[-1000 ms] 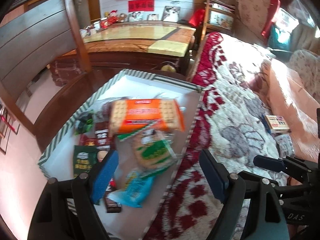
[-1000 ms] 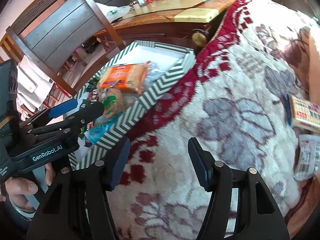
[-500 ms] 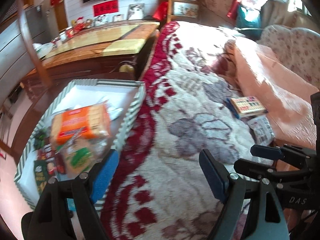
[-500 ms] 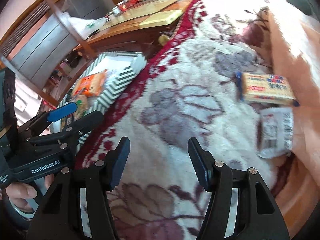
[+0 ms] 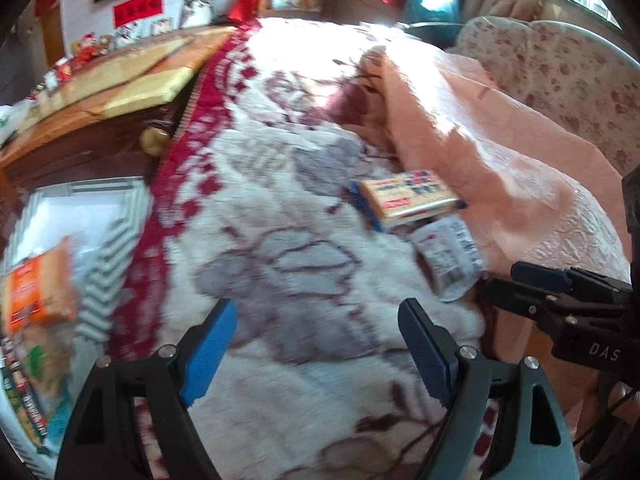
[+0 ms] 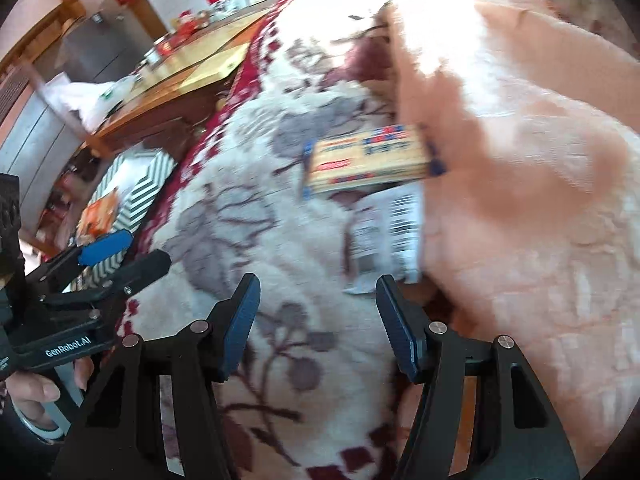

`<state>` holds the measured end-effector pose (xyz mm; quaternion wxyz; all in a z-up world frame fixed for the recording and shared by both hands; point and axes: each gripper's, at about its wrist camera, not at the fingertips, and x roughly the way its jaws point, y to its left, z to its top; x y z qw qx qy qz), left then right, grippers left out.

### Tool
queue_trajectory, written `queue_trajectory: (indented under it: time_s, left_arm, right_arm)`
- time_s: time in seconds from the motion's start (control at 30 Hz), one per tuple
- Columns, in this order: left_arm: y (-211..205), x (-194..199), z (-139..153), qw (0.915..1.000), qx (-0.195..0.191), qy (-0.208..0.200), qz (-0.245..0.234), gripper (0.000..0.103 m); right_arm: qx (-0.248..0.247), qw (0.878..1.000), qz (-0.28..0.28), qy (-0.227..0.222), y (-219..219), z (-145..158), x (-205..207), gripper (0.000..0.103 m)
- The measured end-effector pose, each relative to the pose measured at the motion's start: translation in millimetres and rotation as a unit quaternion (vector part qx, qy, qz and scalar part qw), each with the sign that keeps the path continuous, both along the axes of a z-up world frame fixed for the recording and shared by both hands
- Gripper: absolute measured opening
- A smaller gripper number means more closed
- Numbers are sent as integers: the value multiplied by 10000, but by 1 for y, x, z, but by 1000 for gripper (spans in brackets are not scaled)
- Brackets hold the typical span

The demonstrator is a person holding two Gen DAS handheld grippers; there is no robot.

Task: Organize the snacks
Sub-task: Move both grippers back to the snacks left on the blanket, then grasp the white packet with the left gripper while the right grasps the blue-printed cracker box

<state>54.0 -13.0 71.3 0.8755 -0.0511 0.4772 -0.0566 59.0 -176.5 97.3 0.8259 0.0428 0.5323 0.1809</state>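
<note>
Two snack packets (image 6: 370, 160) lie on a floral blanket (image 5: 280, 260) beside a wooden table (image 5: 120, 80).

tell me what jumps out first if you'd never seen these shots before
Two loose snacks on the red-and-white floral blanket catch the eye: a yellow cracker pack and, just below it, a clear wrapped packet, both at the edge of a peach quilt. Both grippers, left gripper and right gripper, hang empty over the blanket with fingers apart. Off left, a striped box holds an orange biscuit pack.
</note>
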Motion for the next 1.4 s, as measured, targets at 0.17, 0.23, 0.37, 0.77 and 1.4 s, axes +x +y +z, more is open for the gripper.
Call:
queue_trajectory:
  time_s: [0.17,0.23,0.37,0.77,1.4]
  left_arm:
    - [-26,23,-12,9984,-427,352,-133,84]
    - [-39,32,-17,9974,-525,459,-207,84]
    - [-61,43,-21,9964,-586,525,-329,84]
    - [-96,79,-49,9882,-1088,1043,-268,85]
    - [-72,60,-40,9959,-581,563,-412,56]
  right_arm:
    - [-314,9991,-237,-165,-24,14,2,60]
    - [-432,9984,-302,-212,-30,18,3,60]
    - [-522,9972,-461,-258,-45,21,6,60]
    - [-702,9936,-790,-387,-68,25,6,60]
    - [-510,9947,-836,-318,-67,22,12,68]
